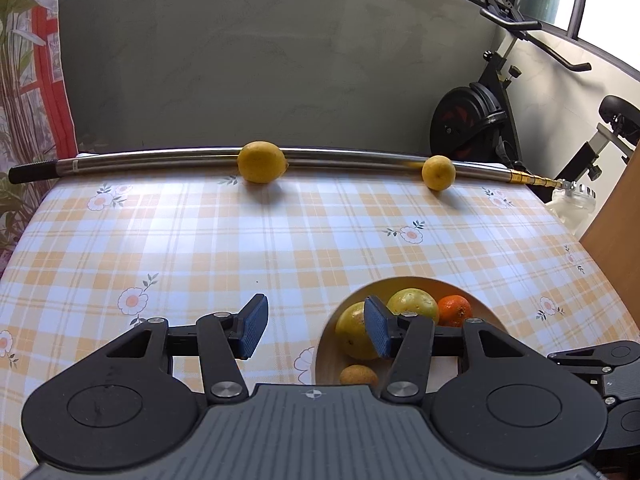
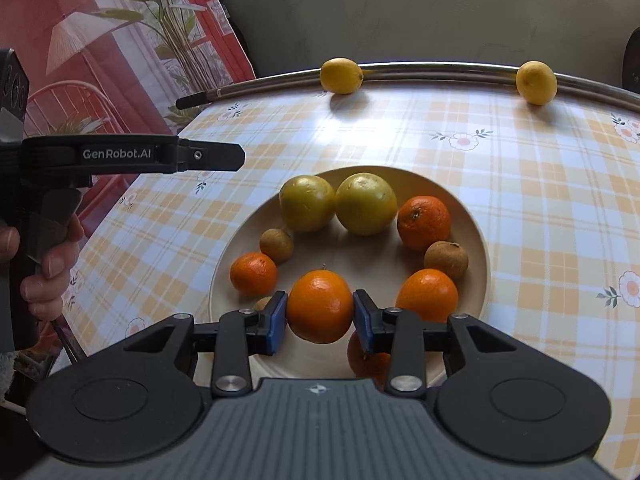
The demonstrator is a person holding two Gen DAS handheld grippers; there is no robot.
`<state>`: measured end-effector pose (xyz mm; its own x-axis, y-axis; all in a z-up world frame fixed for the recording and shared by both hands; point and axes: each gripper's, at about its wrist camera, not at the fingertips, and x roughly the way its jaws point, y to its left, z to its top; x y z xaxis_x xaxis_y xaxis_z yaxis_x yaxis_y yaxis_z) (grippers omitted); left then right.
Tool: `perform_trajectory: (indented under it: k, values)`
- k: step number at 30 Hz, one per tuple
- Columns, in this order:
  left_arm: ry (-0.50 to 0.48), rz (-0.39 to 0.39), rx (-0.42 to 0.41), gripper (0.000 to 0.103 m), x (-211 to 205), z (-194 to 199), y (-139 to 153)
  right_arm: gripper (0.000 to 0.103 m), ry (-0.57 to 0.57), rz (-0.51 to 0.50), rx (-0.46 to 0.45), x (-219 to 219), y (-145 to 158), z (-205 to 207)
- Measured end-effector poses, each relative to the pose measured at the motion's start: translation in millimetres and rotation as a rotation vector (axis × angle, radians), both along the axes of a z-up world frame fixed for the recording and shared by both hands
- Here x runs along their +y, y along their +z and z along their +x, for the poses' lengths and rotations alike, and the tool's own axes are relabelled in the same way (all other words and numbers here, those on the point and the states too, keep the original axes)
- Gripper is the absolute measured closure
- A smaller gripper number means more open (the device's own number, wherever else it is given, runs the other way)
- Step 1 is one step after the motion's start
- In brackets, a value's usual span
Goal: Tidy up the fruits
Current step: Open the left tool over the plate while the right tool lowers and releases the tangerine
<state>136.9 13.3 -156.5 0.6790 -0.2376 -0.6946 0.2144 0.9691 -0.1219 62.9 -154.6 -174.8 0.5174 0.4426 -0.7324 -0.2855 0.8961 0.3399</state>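
Observation:
A beige plate (image 2: 476,236) on the checked tablecloth holds two yellow-green fruits (image 2: 366,204), several oranges and small brown fruits (image 2: 446,260). My right gripper (image 2: 320,316) is shut on an orange (image 2: 320,308), held just above the plate's near side. My left gripper (image 1: 316,328) stands open over the cloth at the plate's (image 1: 486,312) left rim, nothing between its fingers. Two lemons (image 1: 261,161) (image 1: 438,172) lie at the table's far edge against a metal pole (image 1: 160,159). In the right wrist view the lemons (image 2: 341,75) (image 2: 536,82) sit beyond the plate.
The left gripper (image 2: 236,156) and a hand (image 2: 48,272) holding it show at the left of the right wrist view. An exercise bike (image 1: 480,116) stands past the table's far right corner, a wooden panel (image 1: 616,240) at the right, a patterned curtain (image 1: 28,80) at the left.

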Motion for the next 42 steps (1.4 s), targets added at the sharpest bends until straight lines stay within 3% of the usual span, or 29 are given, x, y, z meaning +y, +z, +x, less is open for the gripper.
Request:
perform_trajectory:
  k: [24,42]
  values:
    - [0.030,-0.060,0.000,0.047,22.6,-26.3,4.2,0.065,0.025,-0.082,0.071,20.3,-10.3,-11.1]
    - [0.036,-0.081,0.018,0.047,26.1,-29.1,2.9,0.064,0.011,-0.062,0.077,16.0,-6.0,-14.2]
